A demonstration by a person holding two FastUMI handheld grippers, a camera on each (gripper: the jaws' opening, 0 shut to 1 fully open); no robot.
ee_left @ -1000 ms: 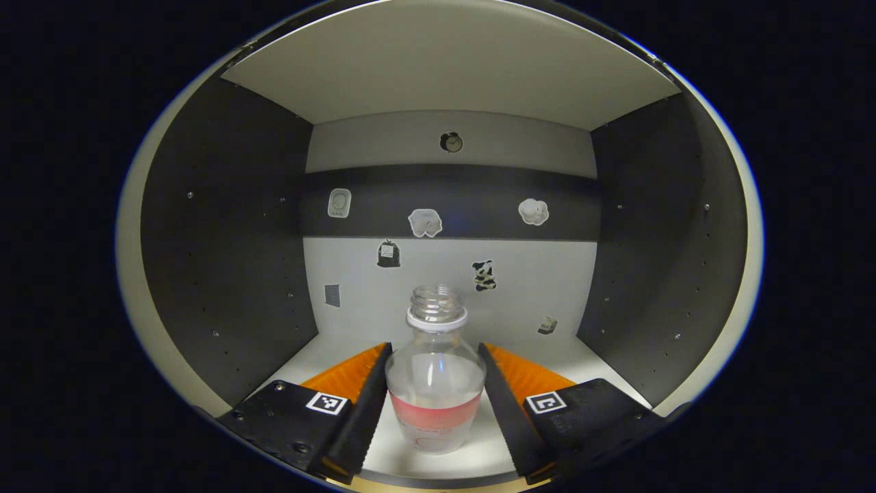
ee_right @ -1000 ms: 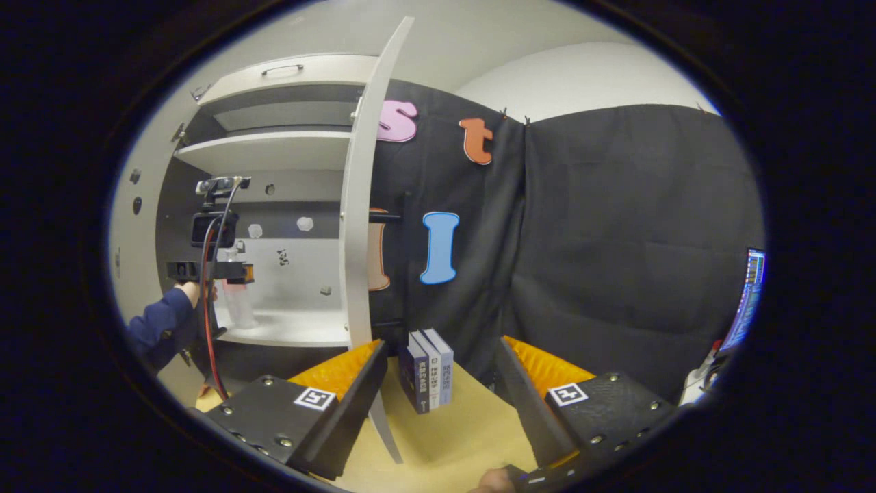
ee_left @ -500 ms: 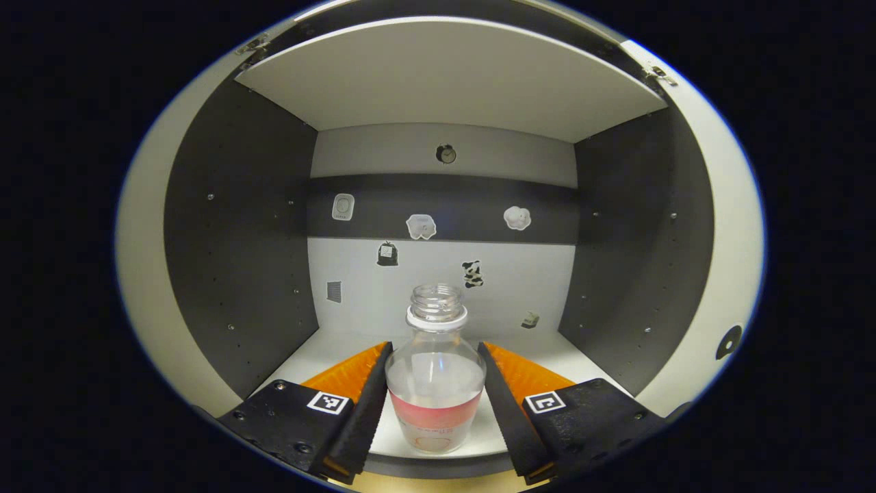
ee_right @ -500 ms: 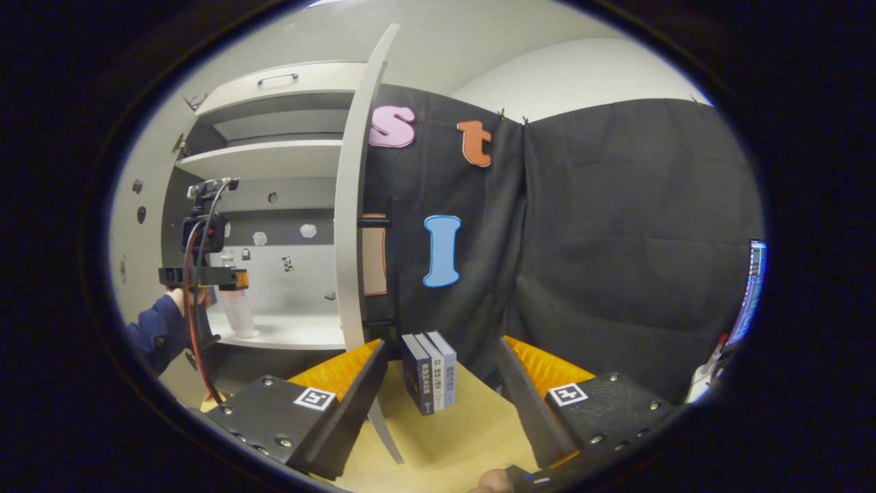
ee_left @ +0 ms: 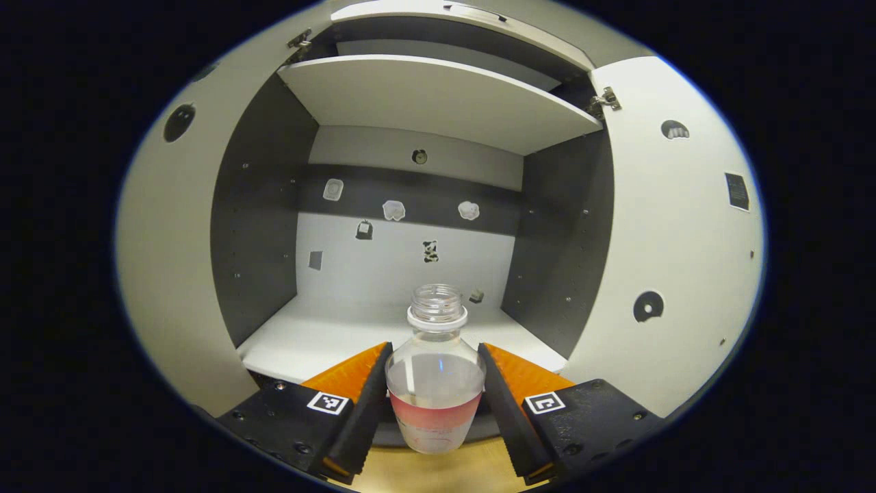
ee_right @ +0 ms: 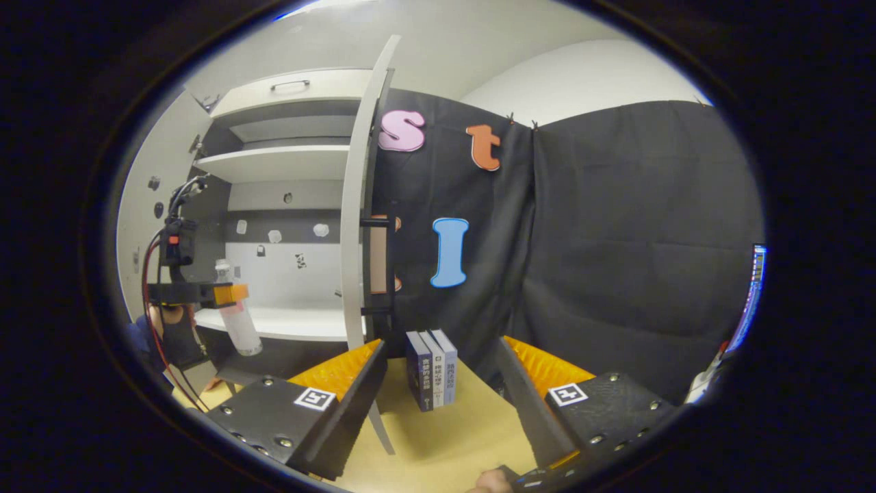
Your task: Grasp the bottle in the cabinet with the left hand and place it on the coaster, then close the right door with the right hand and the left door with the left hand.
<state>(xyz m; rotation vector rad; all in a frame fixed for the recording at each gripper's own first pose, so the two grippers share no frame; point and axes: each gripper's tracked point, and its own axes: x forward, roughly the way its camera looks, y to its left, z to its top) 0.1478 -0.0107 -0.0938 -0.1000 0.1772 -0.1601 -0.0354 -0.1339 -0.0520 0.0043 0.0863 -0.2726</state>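
A clear uncapped bottle (ee_left: 435, 383) with a pink label band sits between the fingers of my left gripper (ee_left: 435, 394), which is shut on it. The bottle hangs just in front of the cabinet's lower shelf (ee_left: 321, 339), over the wooden table edge. In the right gripper view the same bottle (ee_right: 239, 322) hangs tilted in the left gripper (ee_right: 205, 293) outside the cabinet (ee_right: 274, 205). My right gripper (ee_right: 438, 394) stands open above the tabletop, nothing between its fingers. The right door (ee_right: 356, 226) stands open edge-on, and the left door (ee_left: 164, 274) is open too.
Several upright books (ee_right: 431, 368) stand on the wooden table (ee_right: 452, 438) ahead of the right gripper. An upper shelf (ee_left: 438, 96) spans the cabinet. Small stickers dot the cabinet's back wall (ee_left: 397, 260). A screen edge (ee_right: 749, 294) glows at far right.
The left gripper has drawn the bottle back out of the cabinet, off the shelf, so both doors now show beside it. The right gripper has barely shifted.
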